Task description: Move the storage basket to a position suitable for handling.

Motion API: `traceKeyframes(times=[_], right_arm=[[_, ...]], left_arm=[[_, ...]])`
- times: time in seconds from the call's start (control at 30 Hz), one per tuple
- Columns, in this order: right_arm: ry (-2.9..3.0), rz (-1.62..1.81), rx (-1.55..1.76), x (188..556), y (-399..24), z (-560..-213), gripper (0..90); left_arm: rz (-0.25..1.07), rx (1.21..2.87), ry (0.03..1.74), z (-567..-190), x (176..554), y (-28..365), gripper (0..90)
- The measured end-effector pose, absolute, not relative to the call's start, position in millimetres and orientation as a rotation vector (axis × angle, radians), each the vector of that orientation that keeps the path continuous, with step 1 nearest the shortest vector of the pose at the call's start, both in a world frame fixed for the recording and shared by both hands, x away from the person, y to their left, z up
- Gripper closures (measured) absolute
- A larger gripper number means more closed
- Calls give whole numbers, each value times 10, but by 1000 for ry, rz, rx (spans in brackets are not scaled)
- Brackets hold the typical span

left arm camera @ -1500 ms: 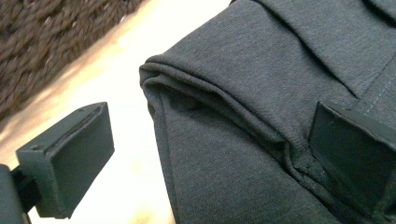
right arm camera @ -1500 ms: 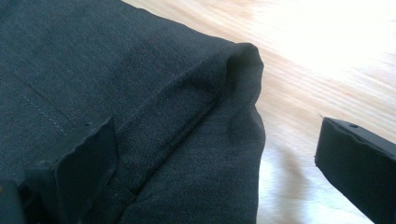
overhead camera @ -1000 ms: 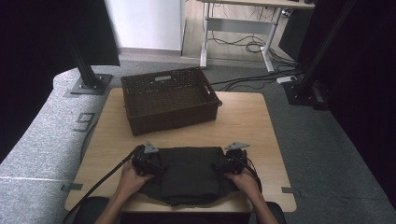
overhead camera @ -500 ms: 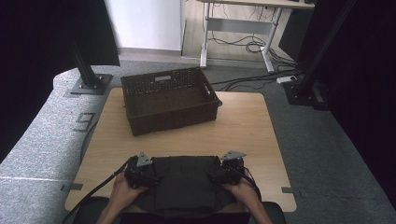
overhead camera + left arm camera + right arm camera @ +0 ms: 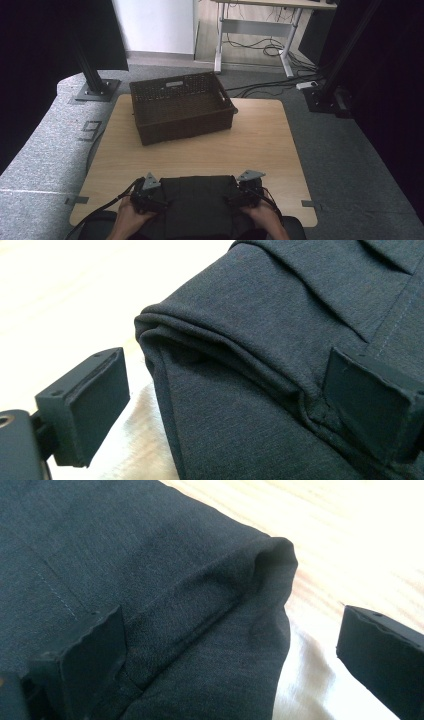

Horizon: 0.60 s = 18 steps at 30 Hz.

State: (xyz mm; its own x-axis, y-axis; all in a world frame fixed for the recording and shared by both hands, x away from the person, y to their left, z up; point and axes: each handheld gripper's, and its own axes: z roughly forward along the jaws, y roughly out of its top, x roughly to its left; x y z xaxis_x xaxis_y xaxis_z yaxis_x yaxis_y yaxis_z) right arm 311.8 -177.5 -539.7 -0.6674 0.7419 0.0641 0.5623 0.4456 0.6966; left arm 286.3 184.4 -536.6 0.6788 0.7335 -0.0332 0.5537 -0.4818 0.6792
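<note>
Both grippers and the dark folded garment (image 5: 200, 202) have slid back toward the person's edge of the table since a second ago, widening the bare strip between the cloth and the wicker basket (image 5: 181, 106). That basket sits on the far half of the pale wooden table (image 5: 260, 145), and the garment lies well nearer than it, at the near edge, partly overhanging toward the person. Left of the cloth is the left gripper (image 5: 145, 197); in its own view its jaws stand wide apart around the folded corner (image 5: 215, 365), one pad clear of the fabric, the other lying against it. Opposite it, the right gripper (image 5: 248, 192) is likewise spread, straddling the other corner (image 5: 200, 605) without pinching. Beyond the basket, grey carpet (image 5: 40, 150) surrounds the table, with black stands, a white desk frame and loose cables on a wooden floor.
</note>
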Motion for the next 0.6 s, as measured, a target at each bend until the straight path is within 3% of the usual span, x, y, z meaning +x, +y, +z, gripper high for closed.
traceKeyframes(times=[0.6], right_arm=[[2447,1104,1087,3105,-1893,-5244,9]], left_arm=[[302,2139,1004,-5205,3014,1998,41]])
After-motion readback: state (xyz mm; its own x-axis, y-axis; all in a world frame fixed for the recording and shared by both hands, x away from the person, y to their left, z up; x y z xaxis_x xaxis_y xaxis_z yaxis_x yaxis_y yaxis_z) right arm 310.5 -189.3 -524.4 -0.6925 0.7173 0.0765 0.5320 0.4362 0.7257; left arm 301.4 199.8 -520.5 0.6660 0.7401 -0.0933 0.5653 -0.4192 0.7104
